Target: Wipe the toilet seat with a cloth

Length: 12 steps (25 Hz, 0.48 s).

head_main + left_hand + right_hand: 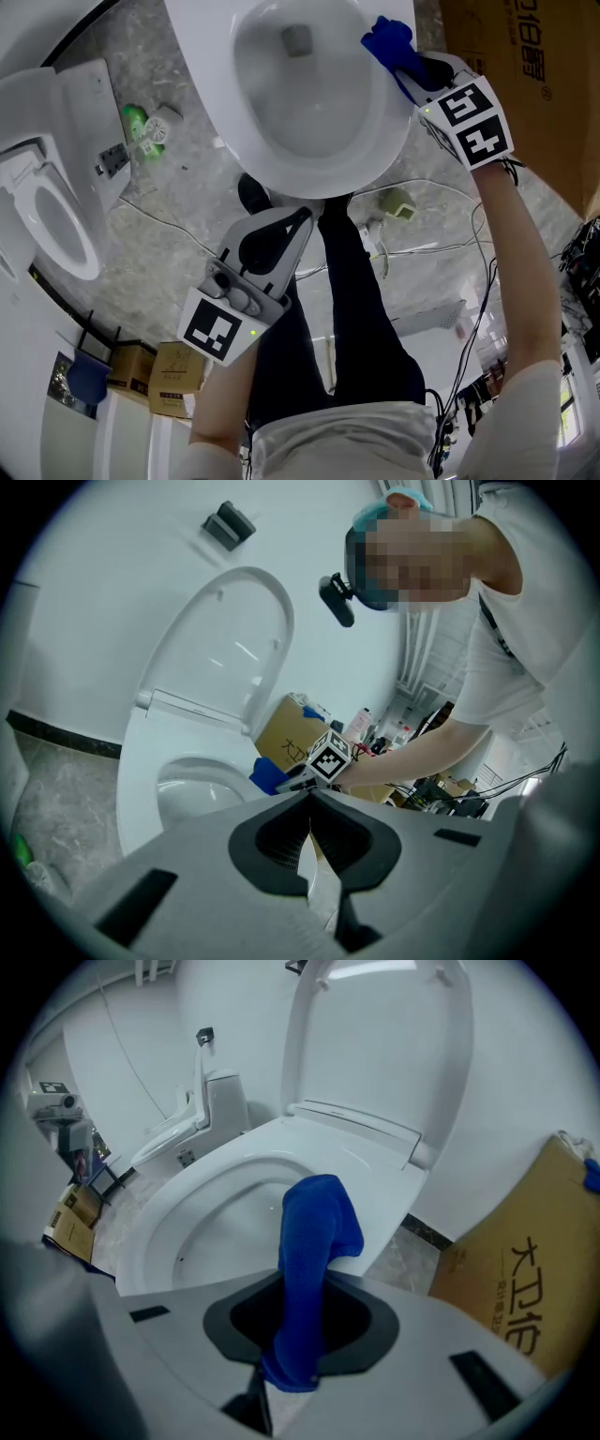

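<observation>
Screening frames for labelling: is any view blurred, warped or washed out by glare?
Head view: sharp, even light, toilet seat bright but not blown out. Left gripper view: fisheye bending, dark corners, a mosaic patch laid on. Right gripper view: same bending, blue cloth crisp.

Smooth, glossy white toilet seat [222,98]; soft, fuzzy blue cloth [314,1232]; matt brown cardboard box [525,1302]; mottled grey stone floor [187,211].

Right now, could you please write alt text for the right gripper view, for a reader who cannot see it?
The right gripper is shut on a blue cloth, whose free end is held over the rim of the white toilet seat. The lid stands raised behind, and a cardboard box sits at the right.
</observation>
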### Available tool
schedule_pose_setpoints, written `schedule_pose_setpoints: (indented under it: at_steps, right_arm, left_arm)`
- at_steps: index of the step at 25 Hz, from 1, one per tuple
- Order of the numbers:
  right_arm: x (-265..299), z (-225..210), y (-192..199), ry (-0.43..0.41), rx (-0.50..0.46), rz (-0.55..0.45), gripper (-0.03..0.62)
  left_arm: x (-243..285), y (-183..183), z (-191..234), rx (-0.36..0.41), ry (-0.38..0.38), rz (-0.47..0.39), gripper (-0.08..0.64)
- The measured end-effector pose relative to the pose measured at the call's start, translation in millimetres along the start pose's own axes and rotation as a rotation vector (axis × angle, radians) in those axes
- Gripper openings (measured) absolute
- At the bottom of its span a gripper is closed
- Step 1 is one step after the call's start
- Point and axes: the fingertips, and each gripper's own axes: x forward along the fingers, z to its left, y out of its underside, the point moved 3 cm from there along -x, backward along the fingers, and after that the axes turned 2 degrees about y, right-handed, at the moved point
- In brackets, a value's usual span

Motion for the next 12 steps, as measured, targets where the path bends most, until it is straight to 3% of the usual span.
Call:
schedule_pose_setpoints:
  at_steps: [12]
  right_arm:
    - [4,-16,-7,0.008,0.046,-0.016,0.078]
  left_arm:
    - [-4,-4,10,0.002,-0.02,-0.008,0.009]
